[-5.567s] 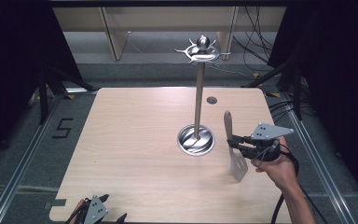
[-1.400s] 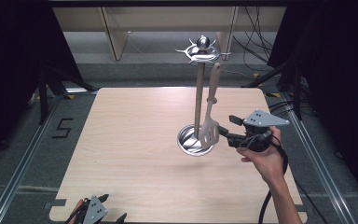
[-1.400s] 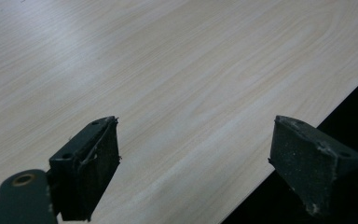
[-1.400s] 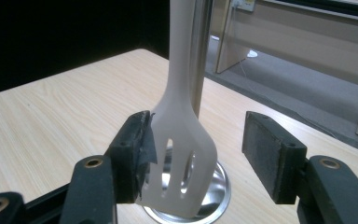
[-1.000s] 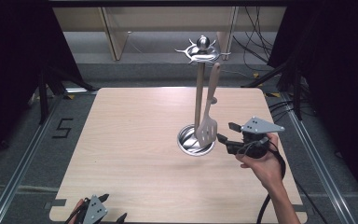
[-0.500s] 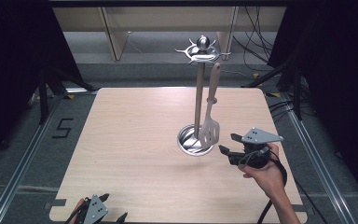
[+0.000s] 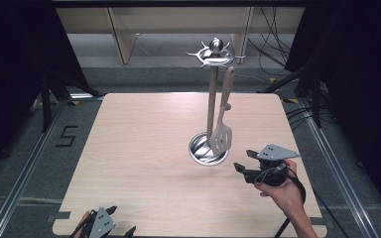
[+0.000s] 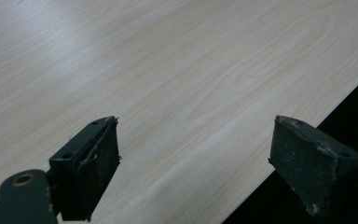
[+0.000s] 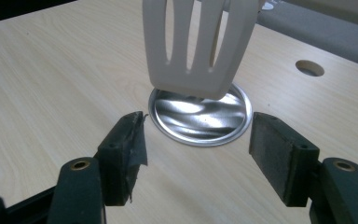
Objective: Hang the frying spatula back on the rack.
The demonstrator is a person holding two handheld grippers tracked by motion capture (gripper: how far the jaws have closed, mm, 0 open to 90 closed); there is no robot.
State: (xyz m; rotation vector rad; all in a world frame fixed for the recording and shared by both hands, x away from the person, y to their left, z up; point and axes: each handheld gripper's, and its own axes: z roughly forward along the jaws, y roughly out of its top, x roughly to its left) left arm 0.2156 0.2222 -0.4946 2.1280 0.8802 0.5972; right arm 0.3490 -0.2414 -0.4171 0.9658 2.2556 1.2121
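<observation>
A pale slotted spatula hangs by its handle from a hook on the metal utensil stand, its blade just above the stand's round shiny base. My right gripper sits low to the right of the base, pointing at it. In the right gripper view its jaws are open and have just been opening, with nothing between them and the spatula beyond the tips. My left gripper rests at the table's near left edge, open over bare wood.
The light wooden table has a small round hole near its far right corner. Dark curtains flank the table, and cables run on the floor to its right. Metal rails edge the floor on both sides.
My right gripper has let go of the spatula, leaving it hanging on the stand, and has drawn back and down to the right. The left gripper has stayed put.
</observation>
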